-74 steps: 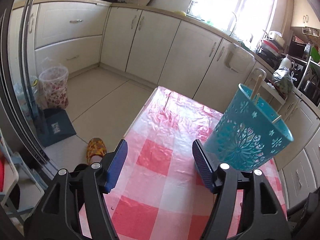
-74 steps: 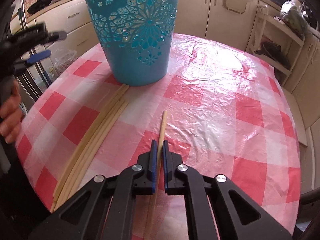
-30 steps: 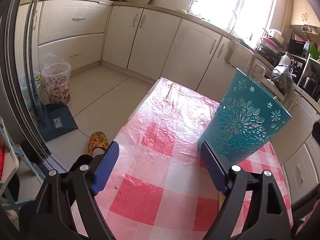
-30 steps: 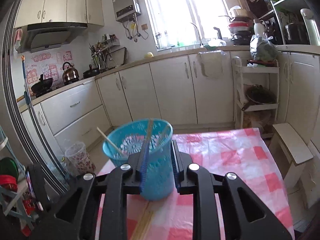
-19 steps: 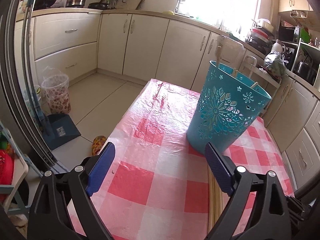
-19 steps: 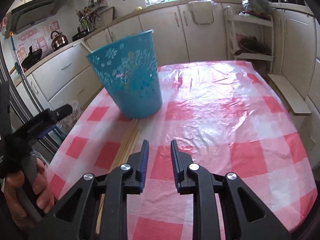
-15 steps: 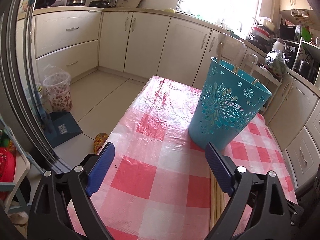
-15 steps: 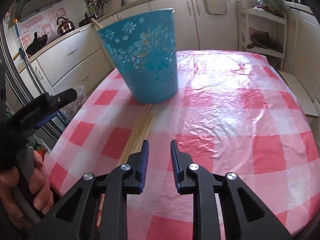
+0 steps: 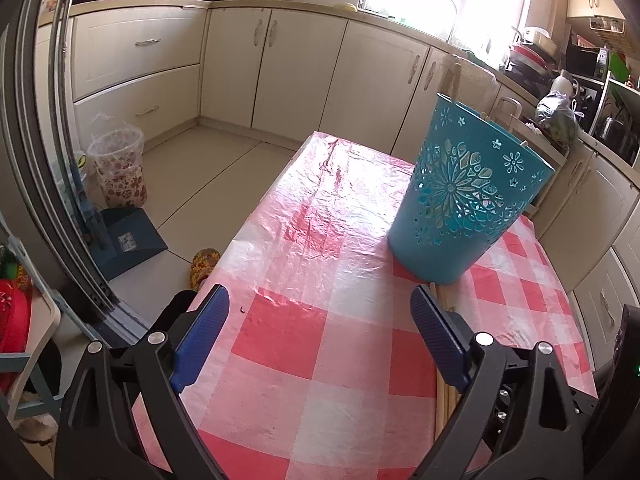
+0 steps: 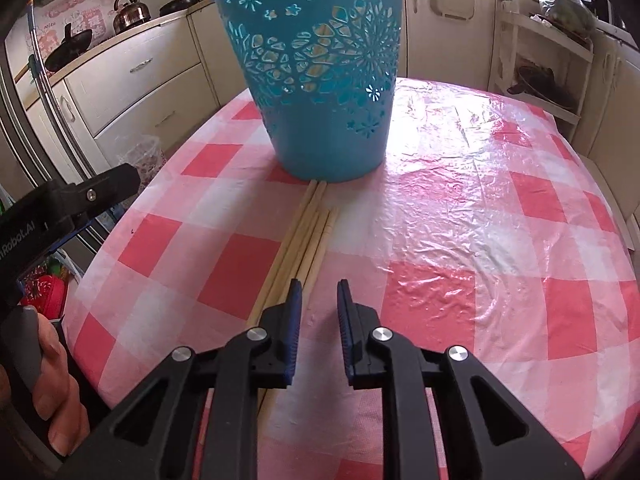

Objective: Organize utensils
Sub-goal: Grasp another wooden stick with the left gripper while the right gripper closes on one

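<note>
Several pale wooden chopsticks (image 10: 306, 236) lie side by side on the desk (image 10: 460, 216), their far ends running up to the foot of the blue perforated basket (image 10: 320, 76), which stands upright further back on the red-checked cloth. A few sticks already poke up from inside the basket, seen best from my left-wrist camera. So I judge I am between pieces: some are filed away and the bundle on the cloth is what remains.

My right hand-held gripper (image 10: 319, 300) hangs low over the desk, pointing steeply down, just right of the bundle. Its jaws stand a narrow gap apart and are closing, with nothing between them; the nearest chopstick passes beside the left pad, not inside the gap. My left hand-held gripper (image 9: 320, 332) is spread wide and empty, hovering over the near part of the desk with the basket (image 9: 468, 196) ahead and to its right.

The next move, as I read it, is to shift the right jaws slightly left so that one stick, the outermost, sits between the pads, then pinch it alone. The sticks lie touching one another, so I risk catching two or rolling the neighbours. The left could steady the basket when I drop the stick in.
</note>
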Demonstrator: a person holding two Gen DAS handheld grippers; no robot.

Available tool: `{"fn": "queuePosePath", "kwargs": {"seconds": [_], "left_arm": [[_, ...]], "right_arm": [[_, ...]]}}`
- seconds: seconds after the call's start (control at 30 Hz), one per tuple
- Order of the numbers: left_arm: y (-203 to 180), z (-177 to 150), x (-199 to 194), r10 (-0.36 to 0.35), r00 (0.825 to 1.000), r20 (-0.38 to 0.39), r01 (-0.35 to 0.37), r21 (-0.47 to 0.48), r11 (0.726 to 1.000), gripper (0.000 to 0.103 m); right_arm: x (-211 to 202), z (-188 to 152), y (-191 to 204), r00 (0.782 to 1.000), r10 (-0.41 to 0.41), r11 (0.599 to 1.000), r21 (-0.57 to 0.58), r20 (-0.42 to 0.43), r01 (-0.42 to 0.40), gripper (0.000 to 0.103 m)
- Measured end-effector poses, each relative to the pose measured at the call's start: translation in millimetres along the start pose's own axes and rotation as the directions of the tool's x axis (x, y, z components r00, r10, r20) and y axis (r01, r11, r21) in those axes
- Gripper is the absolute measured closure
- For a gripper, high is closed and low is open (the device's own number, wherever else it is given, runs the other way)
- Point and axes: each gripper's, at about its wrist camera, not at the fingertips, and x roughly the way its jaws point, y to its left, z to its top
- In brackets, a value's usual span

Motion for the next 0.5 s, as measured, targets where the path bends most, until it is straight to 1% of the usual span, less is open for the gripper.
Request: {"fn": "queuePosePath", "kwargs": {"seconds": [0.07,0.1,0.17,0.2,0.27,0.4,0.5], "left_arm": [[-5,-2,3,-0.007,1.0,-0.015,0.007,0.02,1.0,0.015],[-8,-3,4,-0.011,1.0,-0.024,0.011,0.03,0.999,0.015],[-14,-4,9,-0.015,0.999,-0.046,0.018,0.054,0.998,0.015],[-18,-5,12,-0.014,0.998,-0.059,0.018,0.07,0.997,0.015],[-27,-7,18,-0.011,0.996,-0.089,0.021,0.106,0.994,0.015],[-53,-12,38,0.038,0.989,-0.146,-0.006,0.211,0.978,0.015],[-68,-13,50,0.058,0.983,-0.173,-0.013,0.251,0.968,0.015]], "right_arm": [[4,1,-2,1.0,-0.014,1.0,-0.001,-0.011,0.014,0.086],[4,2,-2,1.0,-0.019,1.0,-0.007,-0.008,0.019,0.088],[4,2,-4,1.0,-0.016,1.0,-0.022,-0.012,0.016,0.091],[4,2,-7,1.0,-0.018,0.999,-0.028,-0.013,0.017,0.094],[2,1,-13,1.0,-0.027,0.999,-0.037,-0.011,0.026,0.094],[-5,-3,-35,0.999,-0.044,0.999,-0.03,-0.001,0.044,0.094],[-11,-7,-54,1.0,-0.025,1.0,-0.004,0.013,0.025,0.095]]}}
